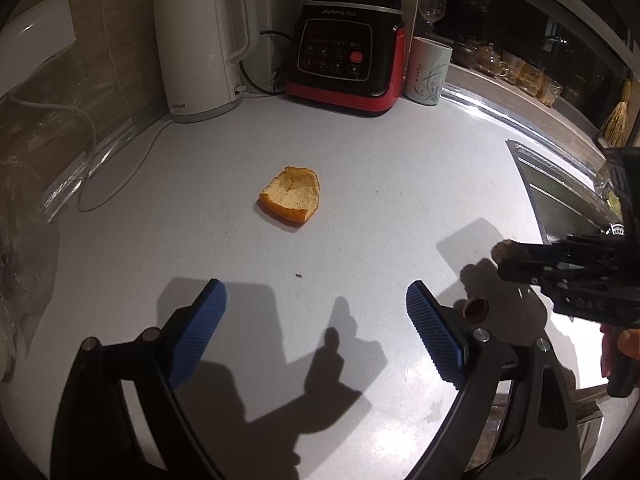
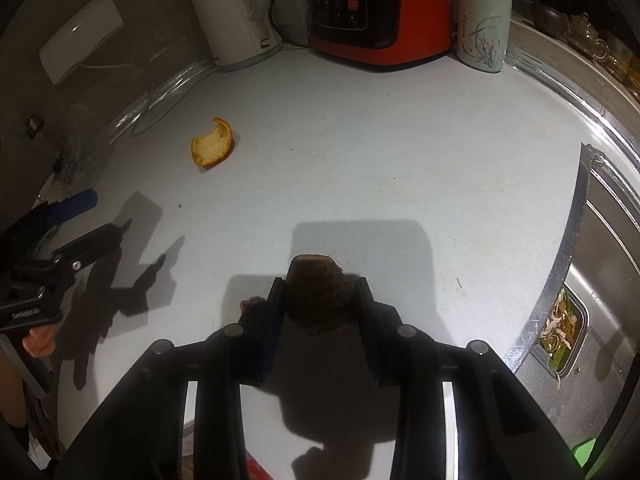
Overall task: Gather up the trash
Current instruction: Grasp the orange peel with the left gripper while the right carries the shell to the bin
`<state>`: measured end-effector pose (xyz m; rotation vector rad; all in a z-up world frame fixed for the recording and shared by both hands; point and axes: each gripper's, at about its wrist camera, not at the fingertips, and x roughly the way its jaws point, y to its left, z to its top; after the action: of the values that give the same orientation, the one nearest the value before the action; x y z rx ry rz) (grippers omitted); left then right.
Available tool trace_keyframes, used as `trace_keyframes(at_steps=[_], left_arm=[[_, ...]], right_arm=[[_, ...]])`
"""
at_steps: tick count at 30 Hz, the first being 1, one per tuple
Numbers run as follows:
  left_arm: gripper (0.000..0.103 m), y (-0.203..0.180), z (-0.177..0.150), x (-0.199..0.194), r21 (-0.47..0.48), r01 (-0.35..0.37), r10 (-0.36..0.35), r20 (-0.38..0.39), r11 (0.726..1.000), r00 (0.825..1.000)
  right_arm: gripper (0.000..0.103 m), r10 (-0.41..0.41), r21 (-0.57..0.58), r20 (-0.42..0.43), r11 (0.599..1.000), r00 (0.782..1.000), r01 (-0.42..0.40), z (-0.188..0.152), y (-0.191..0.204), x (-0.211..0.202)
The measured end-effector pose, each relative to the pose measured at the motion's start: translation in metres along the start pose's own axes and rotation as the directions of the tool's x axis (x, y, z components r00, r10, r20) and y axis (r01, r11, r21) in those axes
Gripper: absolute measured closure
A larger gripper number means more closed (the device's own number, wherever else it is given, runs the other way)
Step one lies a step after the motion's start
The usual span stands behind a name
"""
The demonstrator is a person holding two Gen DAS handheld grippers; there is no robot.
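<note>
Two scraps on the smooth pale counter (image 1: 360, 152)

The right gripper (image 2: 320, 292) pinches one rough brown husk (image 2: 320, 296); one curled orange peel (image 1: 291, 194) (pith up) lies ahead of the left gripper (image 1: 316, 332), its ribbed blue pads (image 1: 198, 332) spread.

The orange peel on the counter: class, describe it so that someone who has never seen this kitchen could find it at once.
Start at the white countertop with the white kettle and red-and-black blender along its back. In front of them, alone on the open surface, lies the orange peel. It is the only bright orange scrap, curled with its pale inside facing up, unlike the dark brown husk held in the right hand-held gripper.
</note>
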<state>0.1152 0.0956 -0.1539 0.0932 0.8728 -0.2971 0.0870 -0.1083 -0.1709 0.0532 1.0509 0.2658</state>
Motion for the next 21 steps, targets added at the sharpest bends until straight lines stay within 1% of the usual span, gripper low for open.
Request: trace_keyframes(at_steps=[3,9,13,14,16,17,18,19,21], left_arm=[[0.015,0.004,0.016,0.019,-0.012,0.014,-0.014,-0.007,1.0,1.0],[0.015,0.008,0.046,0.063,-0.003,-0.01,0.01,-0.025,1.0,1.0],[0.016,0.007,0.059,0.081,0.005,-0.014,0.014,-0.024,1.0,1.0],[0.017,0.006,0.062,0.086,0.006,-0.014,0.014,-0.026,1.0,1.0],[0.025,0.004,0.067,0.095,0.013,-0.018,0.018,-0.036,1.0,0.999],[0.035,0.003,0.068,0.099,0.016,-0.019,0.02,-0.045,1.0,0.999],[0.047,0.002,0.07,0.104,0.019,-0.018,0.019,-0.055,1.0,0.998],[0.053,0.002,0.071,0.108,0.018,-0.015,0.016,-0.067,1.0,0.998],[0.077,0.002,0.073,0.117,0.011,-0.012,0.013,-0.095,1.0,0.995]], right_arm=[[0.068,-0.008,0.009,0.011,1.0,1.0,0.008,-0.005,0.001,-0.012],[0.068,-0.029,0.026,0.013,0.999,0.999,0.029,-0.016,0.003,-0.026],[0.068,-0.042,0.056,0.023,0.998,0.999,0.041,-0.021,0.0,-0.035],[0.068,-0.046,0.063,0.024,0.997,0.999,0.044,-0.022,-0.001,-0.036],[0.068,-0.052,0.077,0.024,0.996,0.998,0.05,-0.025,-0.003,-0.038],[0.068,-0.058,0.082,0.023,0.995,0.998,0.056,-0.025,-0.003,-0.039],[0.068,-0.061,0.087,0.022,0.994,0.998,0.059,-0.026,-0.005,-0.039],[0.068,-0.064,0.093,0.021,0.994,0.998,0.061,-0.027,-0.006,-0.04],[0.068,-0.07,0.102,0.019,0.992,0.997,0.068,-0.028,-0.008,-0.041]])
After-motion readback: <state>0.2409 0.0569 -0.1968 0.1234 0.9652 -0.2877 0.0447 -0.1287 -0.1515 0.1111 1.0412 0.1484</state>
